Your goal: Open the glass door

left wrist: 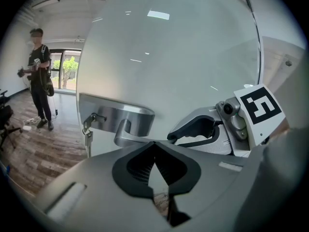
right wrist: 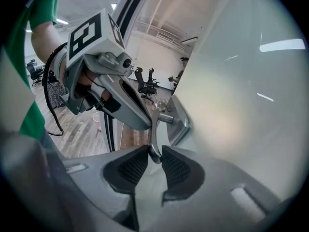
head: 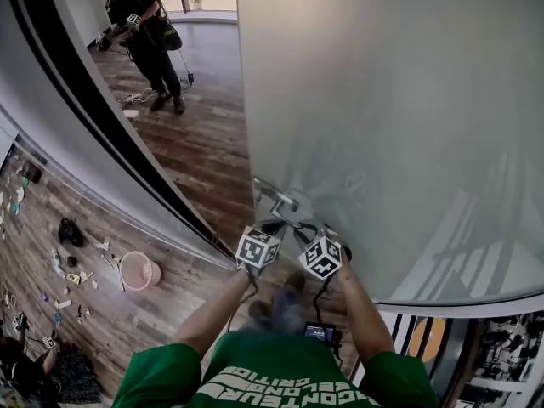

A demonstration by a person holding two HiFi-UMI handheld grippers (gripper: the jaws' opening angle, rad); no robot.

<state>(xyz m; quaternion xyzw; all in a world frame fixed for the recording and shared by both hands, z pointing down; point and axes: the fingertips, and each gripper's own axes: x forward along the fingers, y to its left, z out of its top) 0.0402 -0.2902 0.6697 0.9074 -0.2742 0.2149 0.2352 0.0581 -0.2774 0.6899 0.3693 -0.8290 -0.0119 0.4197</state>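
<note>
The right gripper (right wrist: 154,159) is clamped on the end of the metal lever handle (right wrist: 156,138), which is pinched between its ribbed pads. The left gripper (left wrist: 154,147) is held just beside it, jaws pressed together with nothing between them. The handle is mounted near the left edge of the frosted glass door (head: 382,117), and a key (left wrist: 88,137) is hung beside it. A person (head: 146,36) is seen well beyond.

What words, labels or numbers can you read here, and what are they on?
No text reads cleanly.
Green T-shirt: white lettering, upside down and cut by the frame edge, not legible.
Left marker cube and right marker cube: square patterns only, no letters.
Small screen above the shirt: too small to read.
Door handle: no print visible.
</note>
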